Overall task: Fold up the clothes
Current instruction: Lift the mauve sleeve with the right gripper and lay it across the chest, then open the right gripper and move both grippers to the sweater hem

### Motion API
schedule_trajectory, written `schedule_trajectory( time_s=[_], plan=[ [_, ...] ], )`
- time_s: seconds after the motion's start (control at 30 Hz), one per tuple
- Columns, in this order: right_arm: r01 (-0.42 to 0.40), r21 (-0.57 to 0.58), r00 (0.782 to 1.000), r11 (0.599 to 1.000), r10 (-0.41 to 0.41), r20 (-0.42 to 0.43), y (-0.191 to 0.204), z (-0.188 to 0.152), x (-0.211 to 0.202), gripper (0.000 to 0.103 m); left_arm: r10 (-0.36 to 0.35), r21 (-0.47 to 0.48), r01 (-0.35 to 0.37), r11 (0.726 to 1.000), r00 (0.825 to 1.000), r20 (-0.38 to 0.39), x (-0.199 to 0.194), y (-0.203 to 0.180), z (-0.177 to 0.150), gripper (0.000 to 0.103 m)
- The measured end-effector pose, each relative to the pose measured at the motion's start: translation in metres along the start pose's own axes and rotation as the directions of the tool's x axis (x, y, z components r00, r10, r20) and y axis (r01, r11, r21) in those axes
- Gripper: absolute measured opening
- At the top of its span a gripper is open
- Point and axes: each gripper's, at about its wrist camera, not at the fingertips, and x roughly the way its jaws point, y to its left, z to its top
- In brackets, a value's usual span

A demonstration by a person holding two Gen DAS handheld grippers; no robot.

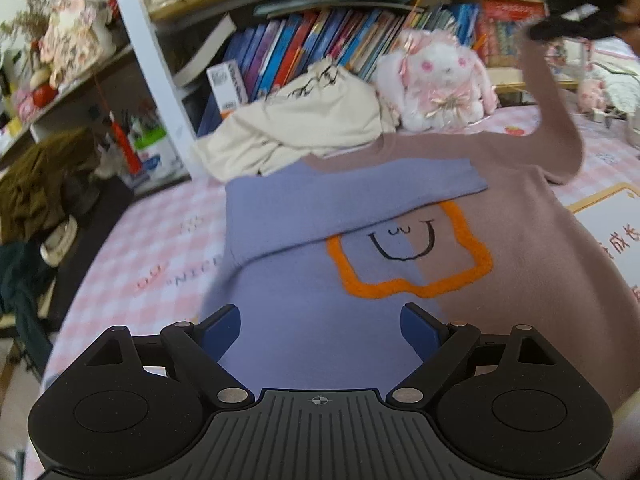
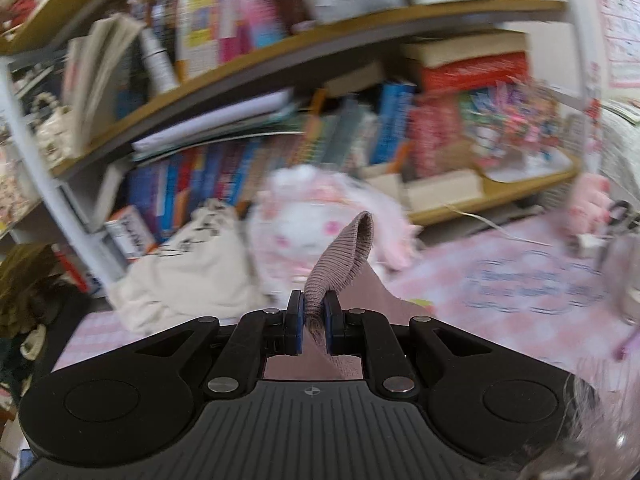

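Left wrist view
- Left gripper (image 1: 320,328): my blue pads (image 1: 224,326) stand spread wide, nothing between them; it hovers over the near hem of the sweater.
- Sweater (image 1: 360,280): lies flat on the pink checked bedcover (image 1: 160,248); left half lavender, right half mauve, with an orange outlined square and a drawn smile across the middle.
- Lavender sleeve (image 1: 360,196): folded across the chest, its cuff reaching onto the mauve half.
- Mauve sleeve (image 1: 552,112): lifted off the bed, rising to the upper right, where I see my right gripper (image 1: 576,20) only as a dark blur holding its end.
- Cream garment (image 1: 304,128): heaped behind the collar, beside a pink and white plush rabbit (image 1: 436,76).
- Bookshelf (image 1: 320,40): rows of books behind both.
- White card (image 1: 612,232): on the bedcover, just right of the sweater.

Right wrist view
- Right gripper (image 2: 313,322): pads pressed onto the ribbed mauve cuff (image 2: 344,260), which loops up out of the pinch; only this view shows the grip itself.
- Sweater body: not shown here apart from a mauve stretch below the fingers.
- Background: blurred; the rabbit (image 2: 308,236), the cream garment (image 2: 188,268) and the shelves (image 2: 280,68) are recognisable.
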Motion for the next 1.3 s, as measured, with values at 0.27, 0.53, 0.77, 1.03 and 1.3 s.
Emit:
schedule_trajectory(
  time_s=[0.27,0.53,0.77,1.03,1.3],
  plan=[
    [-0.077,-0.095,0.997,0.992,0.074,-0.035,0.09,-0.011,0.033,0.01,-0.039,0.146,0.025,0.989,0.995,0.096,-0.021,0.011,-0.017,0.094],
    [-0.146,-0.157,0.986,0.977,0.131,-0.104,0.162,-0.042,0.073,0.01,-0.01,0.098,0.002,0.995,0.997,0.075,-0.023,0.046,-0.032,0.094],
    [-0.155,-0.183,0.977,0.971,0.124,-0.172,0.194,-0.065,0.104,0.01,0.015,0.078,-0.019,0.997,0.998,0.056,-0.026,0.066,-0.043,0.094],
    [-0.171,-0.181,0.961,0.969,0.124,-0.246,0.203,-0.081,0.126,0.015,0.026,0.059,-0.029,0.998,0.999,0.041,-0.025,0.08,-0.048,0.094],
    [-0.196,-0.166,0.958,0.966,0.153,-0.241,0.193,-0.084,0.11,0.039,0.003,0.065,-0.006,0.998,0.999,0.054,-0.019,0.078,-0.043,0.094]
  ],
)
